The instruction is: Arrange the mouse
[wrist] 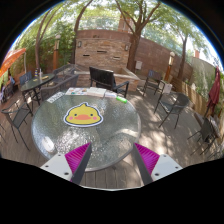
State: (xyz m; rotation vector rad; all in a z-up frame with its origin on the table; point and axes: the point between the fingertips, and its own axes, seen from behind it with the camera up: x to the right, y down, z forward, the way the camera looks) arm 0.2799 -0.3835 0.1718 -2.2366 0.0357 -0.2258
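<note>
A round glass table (50, 132) stands on a wooden deck, just beyond my fingers. A yellow duck-shaped mouse mat (82, 116) lies flat near the table's middle. A small pale object (121, 97), perhaps the mouse, sits at the table's far right rim; it is too small to tell. Another pale thing (79, 92) lies at the far rim behind the mat. My gripper (113, 160) is open and empty, its magenta pads (78, 158) wide apart, hovering over the near edge of the table.
Black metal chairs stand around: one behind the table (102, 78), two at the right (172, 105), one at the left (18, 118). A long dark table (45, 82) is at the far left. A brick wall (105, 48) and trees close the back.
</note>
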